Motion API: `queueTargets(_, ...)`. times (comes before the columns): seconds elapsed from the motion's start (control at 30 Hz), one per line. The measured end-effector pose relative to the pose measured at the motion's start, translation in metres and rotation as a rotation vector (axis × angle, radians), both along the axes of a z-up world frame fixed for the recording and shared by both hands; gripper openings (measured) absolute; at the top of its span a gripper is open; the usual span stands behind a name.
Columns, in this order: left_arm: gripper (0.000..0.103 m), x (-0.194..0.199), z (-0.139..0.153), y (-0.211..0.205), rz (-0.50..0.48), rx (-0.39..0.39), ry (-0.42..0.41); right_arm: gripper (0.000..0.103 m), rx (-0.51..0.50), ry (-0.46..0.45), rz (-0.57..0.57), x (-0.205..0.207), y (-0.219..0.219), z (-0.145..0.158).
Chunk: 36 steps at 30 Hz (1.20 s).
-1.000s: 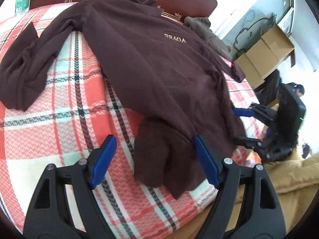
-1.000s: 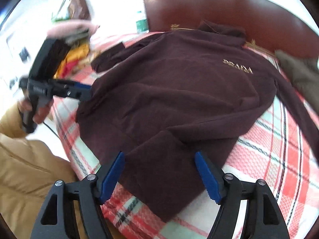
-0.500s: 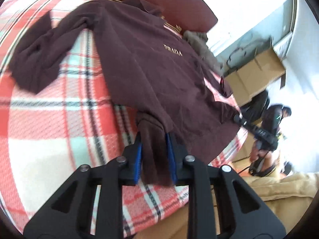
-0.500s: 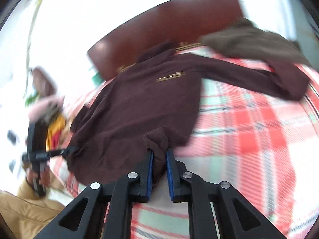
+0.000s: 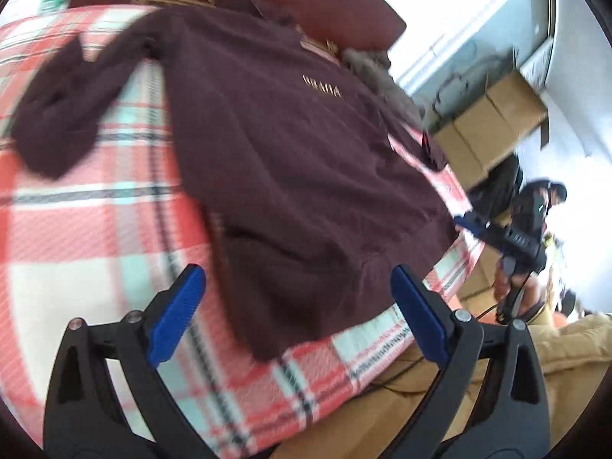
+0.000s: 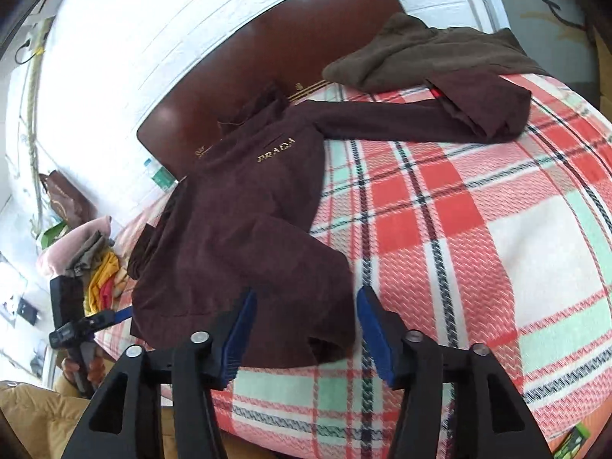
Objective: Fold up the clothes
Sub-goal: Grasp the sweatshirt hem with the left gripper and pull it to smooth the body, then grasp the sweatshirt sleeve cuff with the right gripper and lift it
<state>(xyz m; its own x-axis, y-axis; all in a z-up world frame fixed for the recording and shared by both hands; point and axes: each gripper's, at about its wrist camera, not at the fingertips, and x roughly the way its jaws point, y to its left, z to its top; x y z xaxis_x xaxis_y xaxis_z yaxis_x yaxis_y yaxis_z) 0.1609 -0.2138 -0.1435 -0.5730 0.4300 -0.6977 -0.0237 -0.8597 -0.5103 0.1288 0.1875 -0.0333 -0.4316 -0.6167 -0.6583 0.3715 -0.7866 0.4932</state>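
Observation:
A maroon sweater (image 5: 287, 134) with gold lettering lies face up on the plaid bedspread (image 5: 95, 229). Its hem points toward me and its collar toward the headboard. My left gripper (image 5: 296, 306) is open just over the hem's left corner, which lies loose between the blue pads (image 5: 176, 306). My right gripper (image 6: 306, 334) is open over the other hem corner of the sweater (image 6: 237, 229). One sleeve (image 6: 401, 122) stretches right across the bed. The other sleeve (image 5: 65, 114) lies bunched at the left. Each view shows the opposite gripper at the bed's edge.
An olive-brown garment (image 6: 420, 53) lies by the dark red headboard (image 6: 267, 49). Cardboard boxes (image 5: 493, 122) stand beyond the bed's right side. A pile of coloured clothes (image 6: 88, 260) sits off the left side. A tan jacket sleeve (image 5: 566, 348) is at the near edge.
Half a second ago both grippers were shut on the sweater's hem corners. Both have since opened and the hem lies flatter on the bedspread.

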Motion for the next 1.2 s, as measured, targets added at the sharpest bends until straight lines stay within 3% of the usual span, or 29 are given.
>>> queueTargets(0.07,0.093,-0.007,-0.004,0.008,0.028,-0.059,-0.008,0.057,-0.005,-0.003,-0.001,-0.002,-0.003,-0.002)
queueTargets(0.1,0.064,-0.005,-0.003,0.006,0.036,-0.027,-0.018,0.057,-0.007,-0.005,-0.001,-0.002,-0.005,-0.002)
queueTargets(0.13,0.018,-0.002,-0.002,0.004,0.044,0.005,-0.027,0.058,-0.01,-0.006,-0.007,-0.003,-0.004,-0.003)
queueTargets(0.17,0.01,0.0,-0.001,0.002,0.051,0.037,-0.037,0.058,-0.017,-0.008,-0.012,-0.003,-0.003,-0.004)
queueTargets(0.4,0.011,0.032,0.011,-0.02,0.12,0.286,-0.076,0.058,-0.027,0.004,-0.036,-0.005,0.007,-0.003)
queueTargets(0.47,0.011,0.045,0.013,-0.028,0.143,0.326,-0.093,0.059,-0.028,0.005,-0.025,-0.006,0.007,-0.002)
queueTargets(0.6,0.012,0.051,-0.005,-0.032,0.174,0.237,-0.185,0.064,-0.01,-0.006,0.063,-0.005,-0.008,-0.006)
queueTargets(0.67,0.018,0.052,-0.016,-0.033,0.187,0.178,-0.22,0.064,0.035,-0.007,0.119,-0.002,-0.022,-0.01)
queueTargets(0.77,0.036,0.056,-0.005,-0.026,0.195,0.08,-0.156,0.061,0.116,0.01,0.158,0.003,-0.036,-0.013)
queueTargets(0.8,0.051,0.058,0.001,-0.023,0.193,0.043,-0.132,0.058,0.14,0.014,0.167,0.005,-0.04,-0.015)
queueTargets(0.83,0.07,0.059,0.008,-0.02,0.192,0.009,-0.107,0.039,0.157,0.017,0.173,0.005,-0.043,-0.015)
queueTargets(0.87,0.075,0.06,0.015,-0.017,0.19,-0.018,-0.082,0.016,0.162,0.015,0.177,0.005,-0.043,-0.015)
queueTargets(0.97,0.075,0.062,0.033,-0.015,0.153,-0.016,-0.009,0.006,0.099,0.004,0.187,0.008,-0.035,-0.006)
queueTargets(1.07,0.075,0.068,0.055,-0.018,0.103,-0.02,0.069,0.006,0.033,0.06,0.23,0.024,-0.028,0.024)
queueTargets(1.2,0.076,0.063,0.077,-0.017,0.085,-0.045,0.133,0.01,0.101,0.07,0.291,0.032,-0.032,0.038)
